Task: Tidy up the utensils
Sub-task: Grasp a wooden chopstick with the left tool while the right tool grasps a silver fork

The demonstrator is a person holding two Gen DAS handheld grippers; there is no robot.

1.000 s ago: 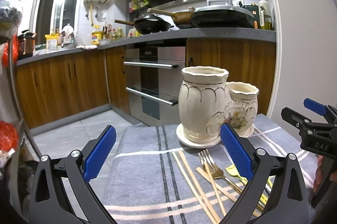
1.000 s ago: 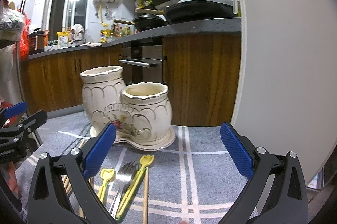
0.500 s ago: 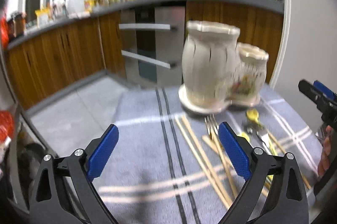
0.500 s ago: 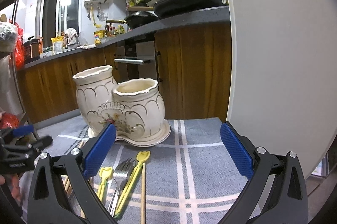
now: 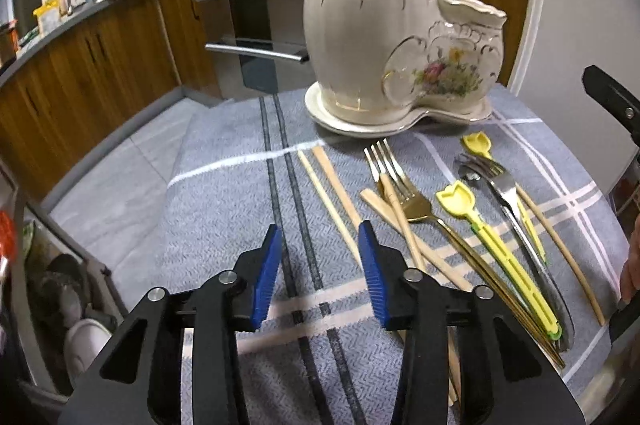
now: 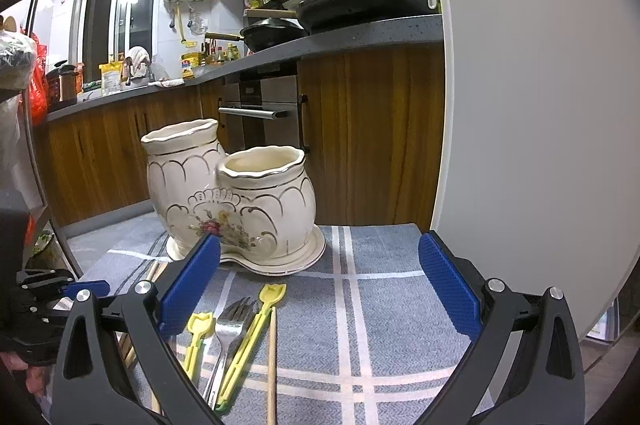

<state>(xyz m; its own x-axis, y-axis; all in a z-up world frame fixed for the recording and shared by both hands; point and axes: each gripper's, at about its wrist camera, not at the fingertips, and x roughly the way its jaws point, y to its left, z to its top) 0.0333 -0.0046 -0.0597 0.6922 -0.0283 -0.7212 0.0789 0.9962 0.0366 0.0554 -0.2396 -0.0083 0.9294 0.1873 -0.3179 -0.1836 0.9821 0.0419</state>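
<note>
The left gripper (image 5: 320, 265) tilts down over the grey cloth (image 5: 224, 209), jaws closing with nothing between them. Chopsticks (image 5: 332, 185), forks (image 5: 404, 189) and yellow picks (image 5: 492, 245) lie just right of it, before the holder (image 5: 384, 37). The right gripper (image 6: 320, 285) hangs wide open

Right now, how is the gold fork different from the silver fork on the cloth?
The gold fork is shiny yellow-gold, while the silver fork is plain grey steel. The gold fork lies nearer the wooden chopsticks, with one stick lying across it; the silver fork lies between two yellow tulip-topped utensils. Both lie flat on the grey cloth, tines pointing toward the cream holder, and neither is in it yet.
</note>
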